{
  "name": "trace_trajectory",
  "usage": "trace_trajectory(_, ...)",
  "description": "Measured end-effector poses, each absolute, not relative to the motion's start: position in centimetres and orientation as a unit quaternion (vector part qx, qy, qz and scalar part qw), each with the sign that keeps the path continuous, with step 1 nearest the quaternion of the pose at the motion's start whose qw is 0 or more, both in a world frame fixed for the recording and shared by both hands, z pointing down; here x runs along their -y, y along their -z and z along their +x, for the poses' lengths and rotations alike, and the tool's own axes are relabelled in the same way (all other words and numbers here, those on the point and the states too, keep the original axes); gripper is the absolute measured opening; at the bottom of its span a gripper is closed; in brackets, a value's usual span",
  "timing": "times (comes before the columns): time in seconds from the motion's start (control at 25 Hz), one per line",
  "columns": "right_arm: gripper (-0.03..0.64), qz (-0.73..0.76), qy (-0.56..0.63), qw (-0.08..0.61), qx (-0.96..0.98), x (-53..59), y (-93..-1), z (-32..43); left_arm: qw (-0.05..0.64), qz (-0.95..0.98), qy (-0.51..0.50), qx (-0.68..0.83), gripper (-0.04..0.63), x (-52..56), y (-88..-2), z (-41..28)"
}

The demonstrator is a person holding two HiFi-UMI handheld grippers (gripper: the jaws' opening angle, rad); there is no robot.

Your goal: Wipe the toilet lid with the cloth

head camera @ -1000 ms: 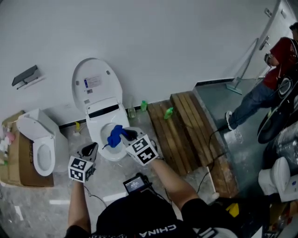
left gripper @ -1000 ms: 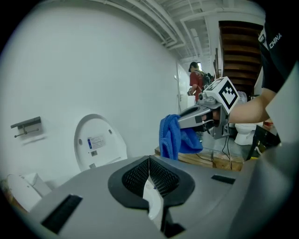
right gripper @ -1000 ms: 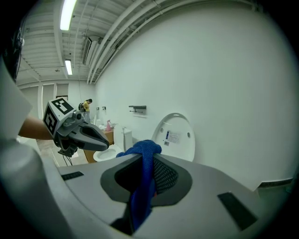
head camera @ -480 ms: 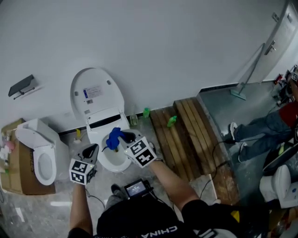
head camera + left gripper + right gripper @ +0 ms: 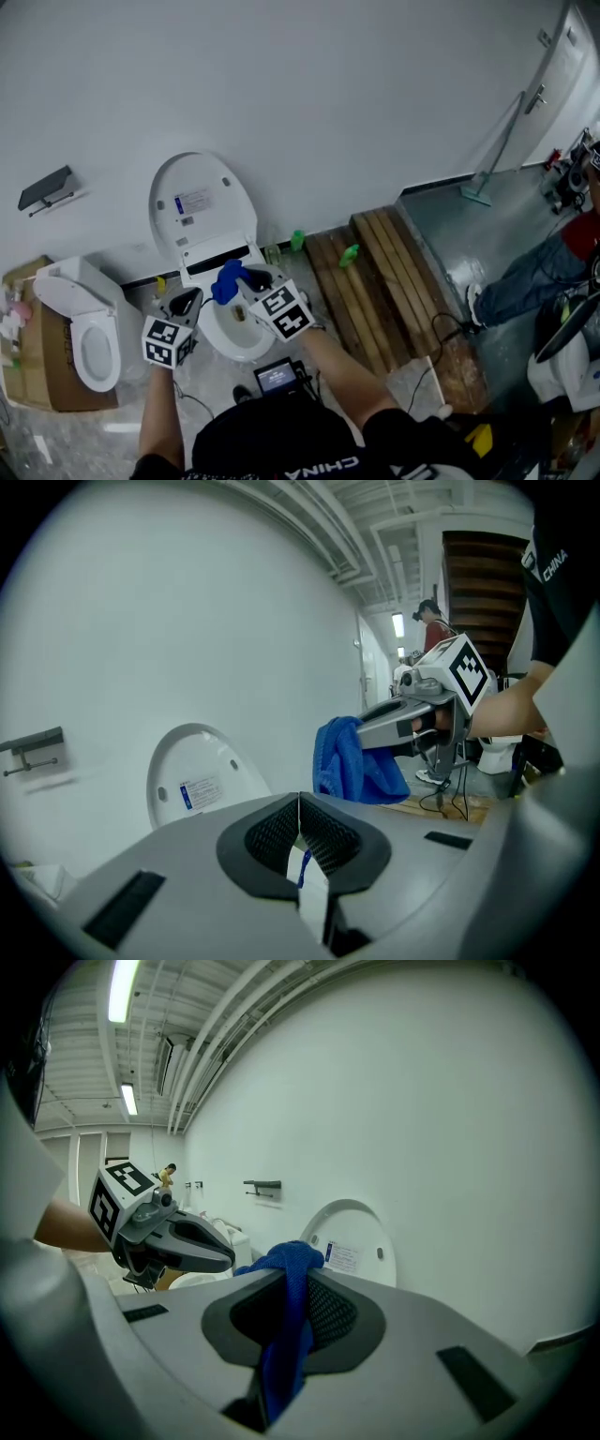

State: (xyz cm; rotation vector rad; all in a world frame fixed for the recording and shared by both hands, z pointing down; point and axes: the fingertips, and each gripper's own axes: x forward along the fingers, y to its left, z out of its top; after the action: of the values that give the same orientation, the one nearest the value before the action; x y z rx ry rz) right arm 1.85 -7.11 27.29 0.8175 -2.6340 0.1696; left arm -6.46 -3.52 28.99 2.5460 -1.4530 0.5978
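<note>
The toilet bowl (image 5: 221,345) sits open below the raised toilet lid (image 5: 202,202); I see only a dark spot at its bottom. My right gripper (image 5: 246,277) is clamped on the cloth (image 5: 228,279), a bunched blue wad hanging before the lid's lower edge. My left gripper (image 5: 189,299), jaws pinched together and empty, hovers below and left of the lid.

"CHINA" in white print on the person's black shirt (image 5: 281,448), upside down in the head view. Same word on the black sleeve (image 5: 555,574) in the left gripper view. The raised white toilet lid (image 5: 202,183) carries a blue-and-white sticker (image 5: 192,202), print too small to read. The left marker cube (image 5: 167,342) and right marker cube (image 5: 283,311) show square black-and-white codes, no letters.
</note>
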Motion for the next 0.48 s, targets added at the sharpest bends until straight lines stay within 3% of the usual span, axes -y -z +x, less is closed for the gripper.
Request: trace_trajectory(0.48,0.046,0.271,-0.064,0.194,0.941,8.6,-28.2,3.0,0.08,0.842,-0.207,0.492,0.012,5.0,-29.6,-5.0)
